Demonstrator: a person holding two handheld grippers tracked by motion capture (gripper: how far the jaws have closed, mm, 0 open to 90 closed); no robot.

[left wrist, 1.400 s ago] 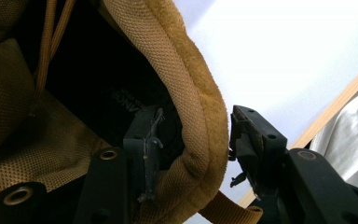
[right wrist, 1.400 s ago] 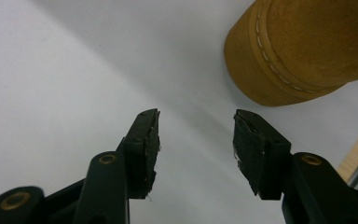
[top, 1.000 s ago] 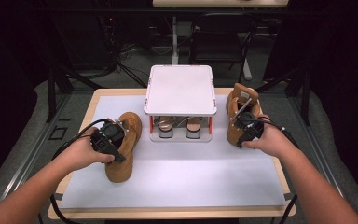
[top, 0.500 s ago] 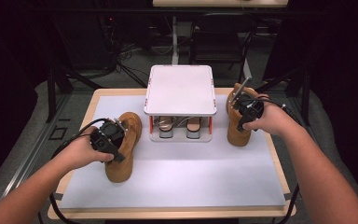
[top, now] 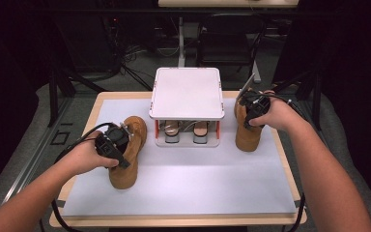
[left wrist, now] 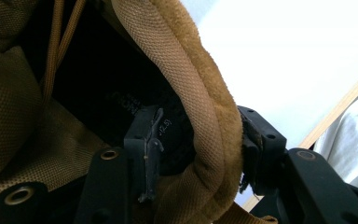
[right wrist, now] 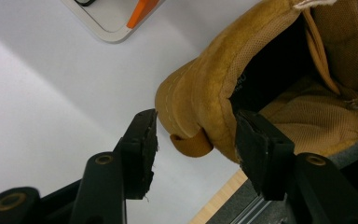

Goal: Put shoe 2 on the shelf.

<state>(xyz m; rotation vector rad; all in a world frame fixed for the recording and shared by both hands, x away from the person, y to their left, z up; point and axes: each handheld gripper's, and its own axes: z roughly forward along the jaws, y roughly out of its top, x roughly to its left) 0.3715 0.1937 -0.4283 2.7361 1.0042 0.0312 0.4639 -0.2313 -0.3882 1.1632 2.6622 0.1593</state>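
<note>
Here, left boot [top: 127, 155]: lying on the white mat [top: 183, 179] at the left of the table [top: 174, 221], toe toward the near edge, just beside the rack.
Left gripper [left wrist: 198, 154]: closed across the padded collar of the left boot, one jaw inside the opening, the other outside against the suede; jaws just now closing a little, collar pinched between the pads.
Left hand [top: 84, 157]: wrapped around the gripper body, low over the boot's ankle.
Right boot [top: 247, 133]: standing on the mat at the right of the table, near the rack's right side, heel tab toward the right gripper view's camera.
Right gripper [right wrist: 193, 144]: standing apart around the heel collar, one jaw inside the boot opening, the other clear of the suede on the outside; not pressing.
Right hand [top: 273, 113]: above the boot's top.
Rack [top: 187, 94]: white-topped, at the table's middle, between the two boots; a pair of shoes [top: 186, 131] on its lower shelf.
</note>
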